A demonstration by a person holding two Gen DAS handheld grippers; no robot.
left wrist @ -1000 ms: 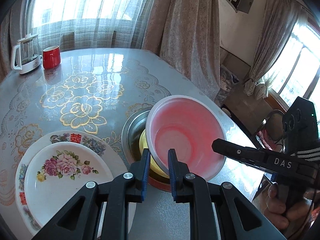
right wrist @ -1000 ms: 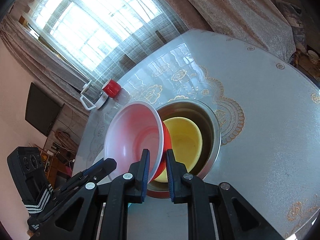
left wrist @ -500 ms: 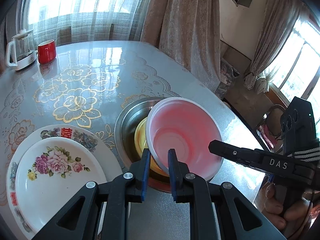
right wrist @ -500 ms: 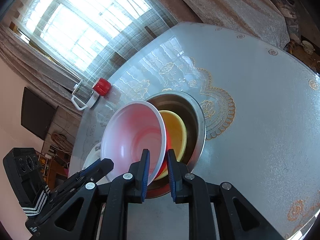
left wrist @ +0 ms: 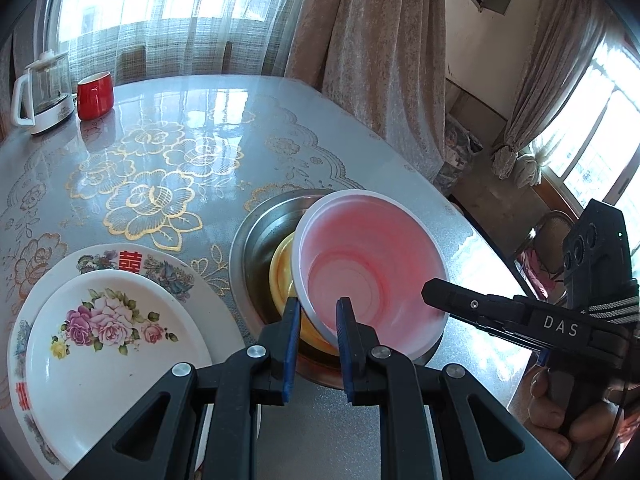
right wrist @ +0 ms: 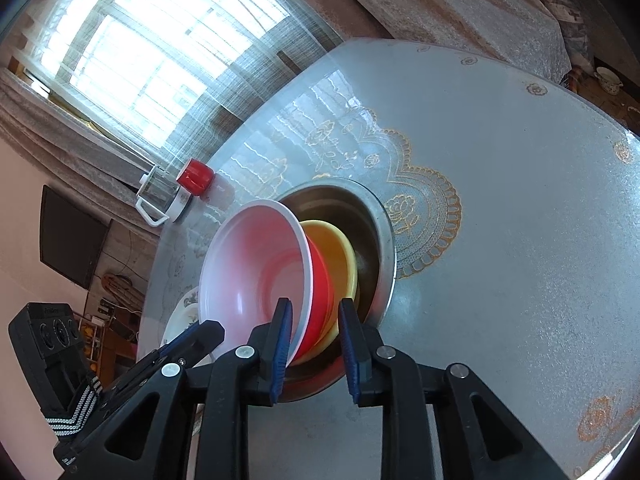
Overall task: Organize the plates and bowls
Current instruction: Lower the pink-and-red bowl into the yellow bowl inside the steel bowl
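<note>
Your left hand-held gripper (left wrist: 318, 330) is clenched on the near rim of the red bowl (left wrist: 368, 276), one pad inside the white-pink interior and one outside, holding it tilted over the yellow bowl (left wrist: 282, 276). Your right hand-held gripper (right wrist: 314, 330) straddles the same bowl's rim; its jaws are opening, and the right pad stands clear of the red outer wall. In the right wrist view the red bowl (right wrist: 256, 276) leans on the yellow bowl (right wrist: 340, 260), which sits inside the steel basin (right wrist: 386, 236) on the tabletop (right wrist: 500, 220). Just left of the basin, a small flowered plate (left wrist: 108, 344) lies stacked on a larger patterned plate (left wrist: 128, 258). At the far edge of the tabletop a red mug (left wrist: 95, 94) stands beside a glass kettle (left wrist: 44, 88).
</note>
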